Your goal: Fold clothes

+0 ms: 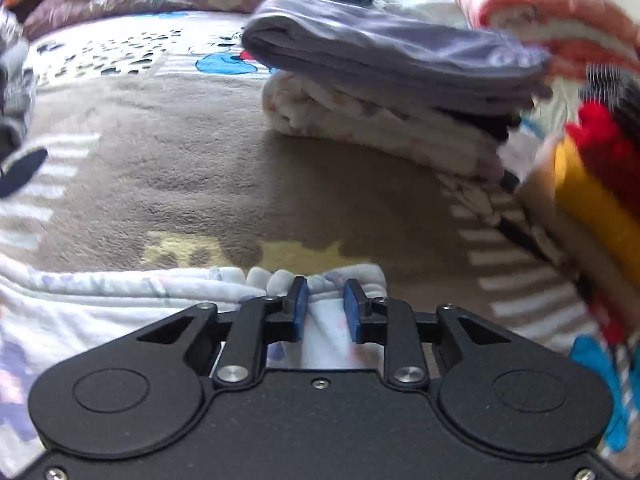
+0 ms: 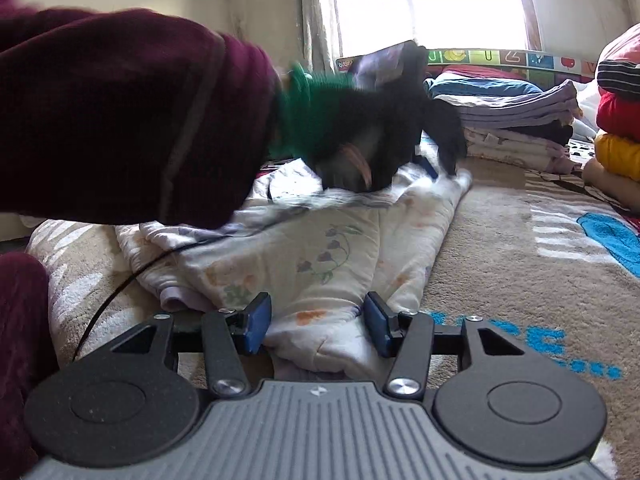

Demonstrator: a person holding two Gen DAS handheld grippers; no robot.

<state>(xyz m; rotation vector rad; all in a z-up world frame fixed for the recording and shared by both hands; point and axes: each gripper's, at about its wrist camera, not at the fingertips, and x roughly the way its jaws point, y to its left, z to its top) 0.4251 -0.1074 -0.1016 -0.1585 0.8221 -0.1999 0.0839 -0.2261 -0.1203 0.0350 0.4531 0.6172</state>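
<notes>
A white floral garment (image 2: 328,248) lies partly folded on a brown patterned blanket (image 2: 500,248). In the left wrist view my left gripper (image 1: 326,304) pinches a bunched edge of the same garment (image 1: 120,304) between its blue pads, with a small gap left. In the right wrist view my right gripper (image 2: 318,322) is open, its pads on either side of the garment's near end, low over it. The left gripper (image 2: 436,168) and the gloved hand holding it show blurred at the garment's far end.
A stack of folded clothes, grey on white (image 1: 392,92), stands ahead, also in the right wrist view (image 2: 520,128). Red and yellow folded items (image 1: 592,176) are piled at right. A maroon sleeve (image 2: 120,112) crosses the left. A window (image 2: 428,4) is behind.
</notes>
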